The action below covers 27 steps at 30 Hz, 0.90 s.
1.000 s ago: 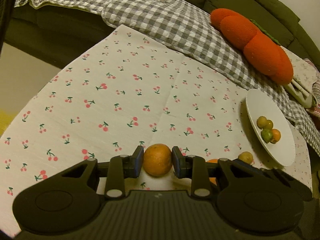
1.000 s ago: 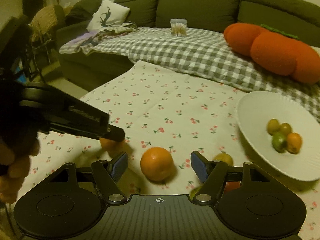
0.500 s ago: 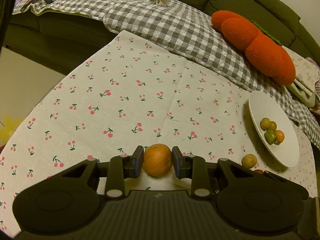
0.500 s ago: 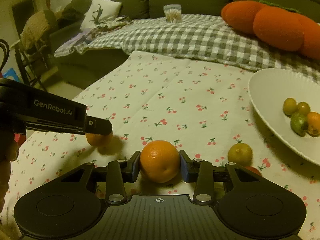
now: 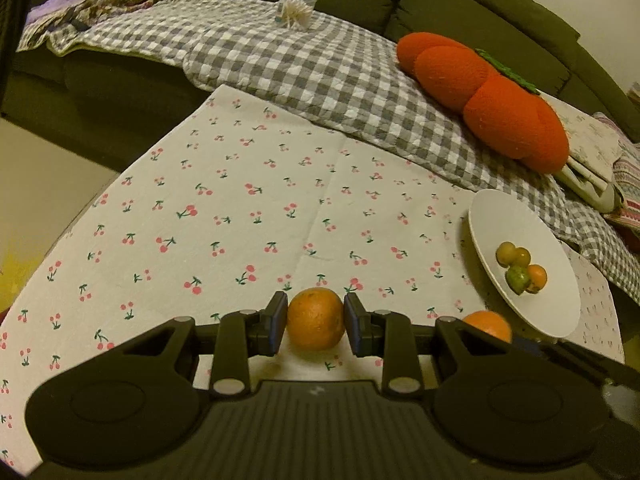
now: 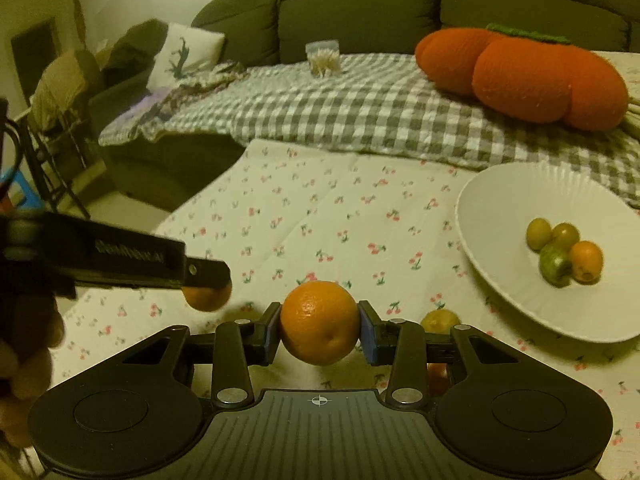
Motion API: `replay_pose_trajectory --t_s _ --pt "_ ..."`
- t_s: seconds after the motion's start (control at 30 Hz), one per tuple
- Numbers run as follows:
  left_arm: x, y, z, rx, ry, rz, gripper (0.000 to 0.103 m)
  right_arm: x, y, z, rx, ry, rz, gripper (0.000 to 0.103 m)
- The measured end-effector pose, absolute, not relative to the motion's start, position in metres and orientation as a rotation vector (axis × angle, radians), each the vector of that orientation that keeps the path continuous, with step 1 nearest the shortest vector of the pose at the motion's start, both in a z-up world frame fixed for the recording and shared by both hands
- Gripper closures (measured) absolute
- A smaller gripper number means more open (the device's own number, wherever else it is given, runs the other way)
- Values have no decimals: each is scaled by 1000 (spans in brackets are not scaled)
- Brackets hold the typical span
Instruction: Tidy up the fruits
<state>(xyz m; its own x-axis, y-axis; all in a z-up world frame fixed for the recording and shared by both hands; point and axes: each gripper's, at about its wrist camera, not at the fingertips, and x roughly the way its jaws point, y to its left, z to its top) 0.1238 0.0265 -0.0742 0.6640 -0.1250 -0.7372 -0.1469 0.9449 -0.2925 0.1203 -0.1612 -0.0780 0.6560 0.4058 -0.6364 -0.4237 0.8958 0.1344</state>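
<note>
My left gripper is shut on an orange and holds it above the cherry-print tablecloth. My right gripper is shut on a second orange, also lifted off the cloth. In the right wrist view the left gripper's finger shows at left with its orange under it. The right gripper's orange shows low right in the left wrist view. A white plate at the right holds several small fruits; it also shows in the left wrist view. A small yellow fruit lies on the cloth by the right finger.
A grey checked blanket covers the sofa behind the table. An orange pumpkin-shaped cushion lies on it. A clear jar of cotton swabs stands at the back. The table's left edge drops to the floor.
My right gripper closed on its orange and lifted it off the cloth. My left gripper has risen higher with its orange still held.
</note>
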Motion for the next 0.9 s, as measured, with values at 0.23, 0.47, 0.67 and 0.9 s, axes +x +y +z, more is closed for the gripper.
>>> replay_pose_trajectory --t_s 0.23,0.47,0.67,0.9 --pt "122 18 -67 -331 830 -7 74 116 -175 -62 9 708 434 65" --pt "120 5 -58 -313 809 -33 74 108 -190 -48 43 693 415 65" --pt "120 -9 -52 -302 800 -57 74 106 -205 -35 70 671 397 65" --pt "122 -26 -45 -282 785 -85 74 105 -220 -26 101 661 374 65"
